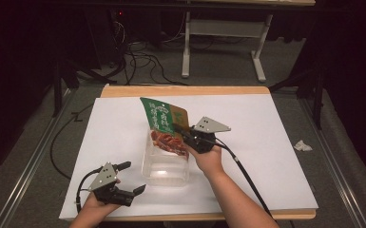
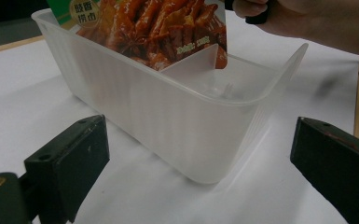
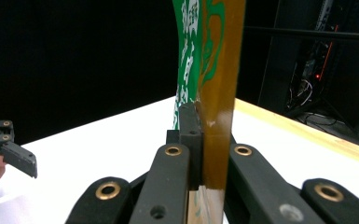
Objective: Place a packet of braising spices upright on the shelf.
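A white sheet [image 1: 266, 142] covers most of a wooden table [image 1: 185, 90], and everything in hand sits on it near the middle and near-left. The largest thing on the sheet is a clear plastic container [image 1: 165, 166], a translucent rectangular tub with ribbed walls, standing upright just left of the person's right hand; in the left gripper view the tub [image 2: 177, 112] shows an inner divider wall. A green snack pouch [image 1: 164, 124] printed with a picture of reddish-brown food stands tilted, its lower end down inside the far part of the tub and its top leaning to the far left. The right gripper [image 1: 186, 134] is clamped on the pouch's right edge, its jaws pressed flat against the foil [image 3: 214, 93] from both sides. The left gripper [image 1: 132, 178] rests near the table's near-left edge, just left of the tub, jaws spread wide with nothing between them.
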A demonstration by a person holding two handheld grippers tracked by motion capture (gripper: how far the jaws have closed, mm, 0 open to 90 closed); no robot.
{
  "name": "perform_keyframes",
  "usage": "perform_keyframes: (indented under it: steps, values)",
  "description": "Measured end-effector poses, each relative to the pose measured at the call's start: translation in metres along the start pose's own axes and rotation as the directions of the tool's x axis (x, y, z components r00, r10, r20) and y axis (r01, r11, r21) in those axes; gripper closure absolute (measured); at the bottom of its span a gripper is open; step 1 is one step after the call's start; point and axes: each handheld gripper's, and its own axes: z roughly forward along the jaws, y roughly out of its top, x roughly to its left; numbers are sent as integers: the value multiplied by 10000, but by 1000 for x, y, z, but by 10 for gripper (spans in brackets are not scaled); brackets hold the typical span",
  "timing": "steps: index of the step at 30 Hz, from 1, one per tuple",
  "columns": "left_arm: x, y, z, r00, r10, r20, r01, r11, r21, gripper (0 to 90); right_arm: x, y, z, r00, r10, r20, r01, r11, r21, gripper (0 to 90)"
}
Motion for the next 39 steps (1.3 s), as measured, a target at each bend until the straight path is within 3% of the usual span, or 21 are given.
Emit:
perform_keyframes:
  steps: [12, 20, 32, 34, 36, 39]
  values:
    - [0, 0, 0, 10000, -6, 6, 6, 10000, 22, 51, -4, -10, -7, 9999, 108, 28, -108, 9999, -44, 898]
    - [0, 0, 0, 10000, -9, -21, 9, 10000, 10, 51, -2, -10, -4, 9998, 136, -144, -132, 9996, 260, 854]
    - [1, -1, 1, 10000, -21, 31, 21, 10000, 29, 51, -3, 1, -6, 9990, 419, -152, -410, 9974, 587, 539]
    - [1, -1, 1, 10000, -27, 20, 27, 10000, 20, 51, -4, 3, -7, 9985, 480, -272, -463, 9972, 595, 443]
    - [1, 0, 1, 10000, -16, 23, 16, 10000, 38, 51, -4, 4, -8, 9987, 507, 50, -509, 9968, 616, 305]
    - [1, 0, 1, 10000, 15, 4, -15, 10000, 39, 51, -5, 6, -14, 9982, 571, 171, -581, 9966, 591, 238]
